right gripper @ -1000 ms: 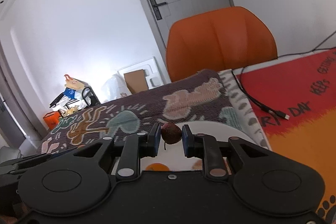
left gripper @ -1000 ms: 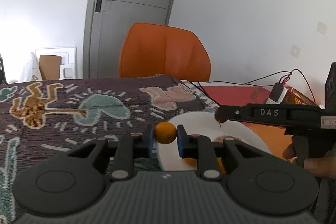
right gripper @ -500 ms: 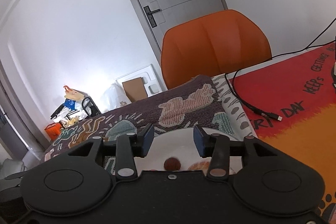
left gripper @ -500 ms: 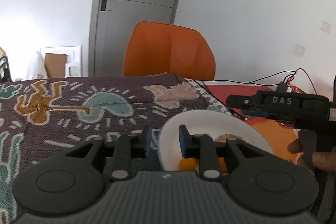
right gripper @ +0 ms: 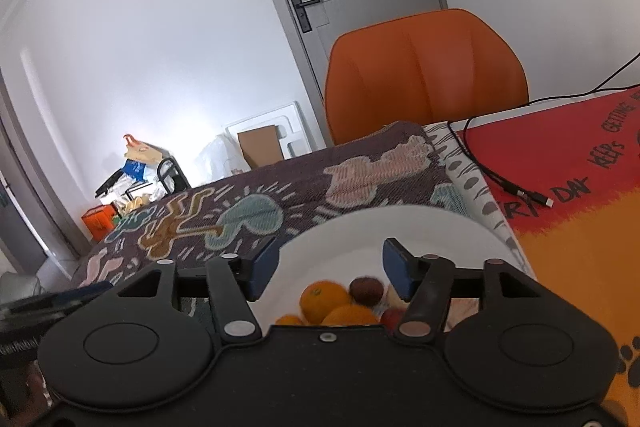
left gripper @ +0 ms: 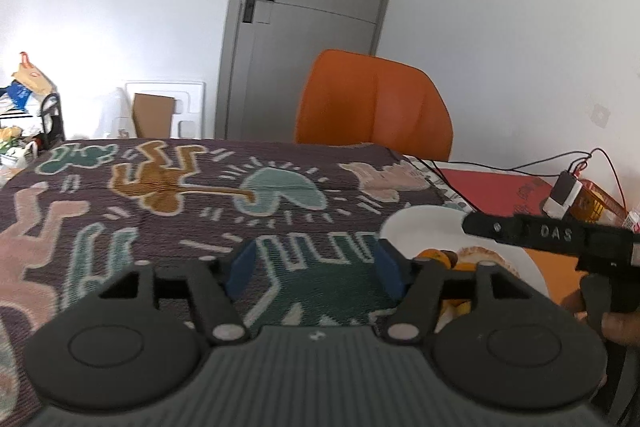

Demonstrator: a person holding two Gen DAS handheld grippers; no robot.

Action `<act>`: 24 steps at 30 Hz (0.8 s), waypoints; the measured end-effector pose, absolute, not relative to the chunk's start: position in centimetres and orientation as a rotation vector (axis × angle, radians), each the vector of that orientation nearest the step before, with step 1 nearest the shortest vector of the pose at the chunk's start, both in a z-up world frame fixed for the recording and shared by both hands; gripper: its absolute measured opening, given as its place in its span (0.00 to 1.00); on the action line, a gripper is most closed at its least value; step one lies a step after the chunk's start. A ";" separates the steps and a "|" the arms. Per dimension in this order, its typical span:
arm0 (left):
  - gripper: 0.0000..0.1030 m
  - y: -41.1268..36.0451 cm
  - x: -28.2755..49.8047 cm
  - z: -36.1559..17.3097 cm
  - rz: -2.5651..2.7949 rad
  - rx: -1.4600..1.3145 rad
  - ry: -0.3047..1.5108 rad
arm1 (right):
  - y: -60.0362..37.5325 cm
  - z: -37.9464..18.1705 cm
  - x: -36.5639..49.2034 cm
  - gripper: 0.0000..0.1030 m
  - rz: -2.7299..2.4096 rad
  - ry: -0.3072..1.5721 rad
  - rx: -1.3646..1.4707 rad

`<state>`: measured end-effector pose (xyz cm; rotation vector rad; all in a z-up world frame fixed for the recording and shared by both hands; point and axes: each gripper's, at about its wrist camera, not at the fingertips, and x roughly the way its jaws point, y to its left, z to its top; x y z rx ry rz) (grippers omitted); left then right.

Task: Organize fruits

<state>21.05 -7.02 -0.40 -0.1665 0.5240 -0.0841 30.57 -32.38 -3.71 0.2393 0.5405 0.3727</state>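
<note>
Left wrist view: left claw point(left gripper: 310, 269) wide, jaws just opened, nothing between, above patterned cloth point(left gripper: 180, 195).
Writing: "DAS" on right claw point(left gripper: 552, 233).
Right claw point(right gripper: 326, 273): wide, just opened, empty.
Fruits: oranges point(right gripper: 324, 301) and brown fruit point(right gripper: 366, 289) on white plate point(right gripper: 400, 227).
Red mat point(right gripper: 560, 163): "KEEPS", "DAY".

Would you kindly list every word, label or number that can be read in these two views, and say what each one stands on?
"DAS": raised letters on the side of the right gripper, seen in the left wrist view.
"DAY": black letters on the red and orange mat.
"KEEPS": black letters on the same mat; blurred, so the reading is likely, not sure.
"GETTING": on the mat's far edge, cut off and blurred; uncertain.
Nothing else is readable.
</note>
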 end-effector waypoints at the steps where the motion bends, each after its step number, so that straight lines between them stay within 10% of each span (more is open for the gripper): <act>1: 0.71 -6.7 20.5 -0.3 -0.077 -0.167 0.520 | -32.1 -3.7 30.1 0.59 0.372 0.540 0.229; 11: 0.90 -4.5 16.6 1.2 -0.020 -0.175 0.483 | -31.6 -2.9 25.3 0.94 0.355 0.509 0.191; 24: 0.98 -2.5 10.9 2.7 0.005 -0.181 0.455 | -30.0 -1.8 19.6 1.00 0.375 0.493 0.140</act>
